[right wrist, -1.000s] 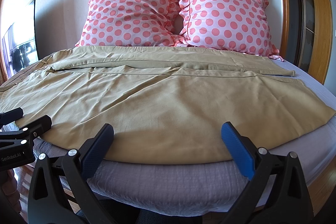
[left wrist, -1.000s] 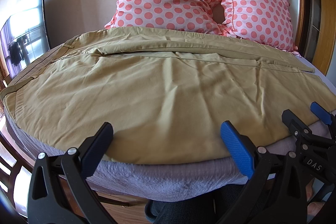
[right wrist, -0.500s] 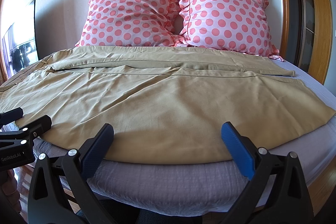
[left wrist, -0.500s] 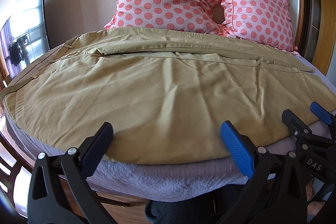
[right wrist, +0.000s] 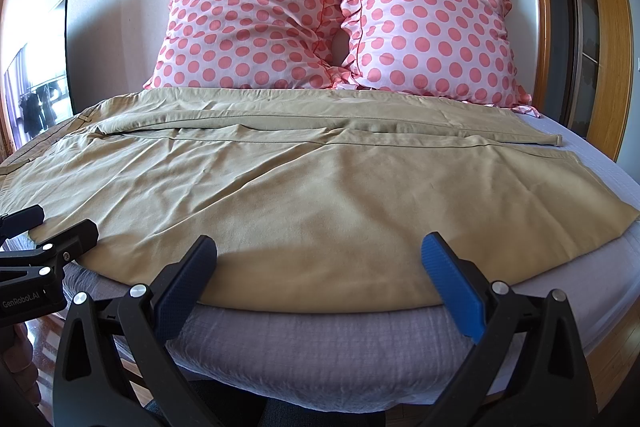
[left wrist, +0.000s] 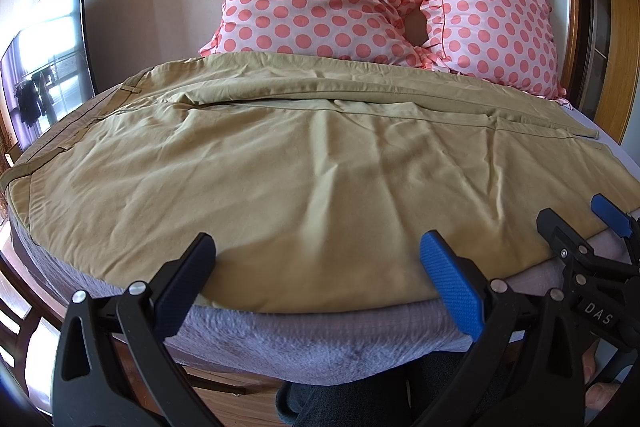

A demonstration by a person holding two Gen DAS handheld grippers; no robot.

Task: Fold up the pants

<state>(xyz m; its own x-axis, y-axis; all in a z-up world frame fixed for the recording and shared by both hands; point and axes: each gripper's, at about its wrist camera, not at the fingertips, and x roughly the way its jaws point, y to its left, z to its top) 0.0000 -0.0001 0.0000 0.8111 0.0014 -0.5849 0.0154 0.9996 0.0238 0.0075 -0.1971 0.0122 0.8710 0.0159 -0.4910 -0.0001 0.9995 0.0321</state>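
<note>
Tan pants (left wrist: 304, 171) lie spread flat across the bed, waistband at the left, leg hems at the right; they also show in the right wrist view (right wrist: 320, 195). My left gripper (left wrist: 320, 267) is open and empty, hovering at the near edge of the pants. My right gripper (right wrist: 320, 267) is open and empty at the same near edge, further right. The right gripper also shows in the left wrist view (left wrist: 576, 223), and the left gripper in the right wrist view (right wrist: 52, 227).
Two pink polka-dot pillows (right wrist: 256, 27) (right wrist: 432, 27) lean on the wall behind the pants. The grey bedspread (right wrist: 320, 347) hangs over the bed's near edge. A dark screen (left wrist: 44, 59) stands at the left. A wooden frame (right wrist: 600, 27) is at the right.
</note>
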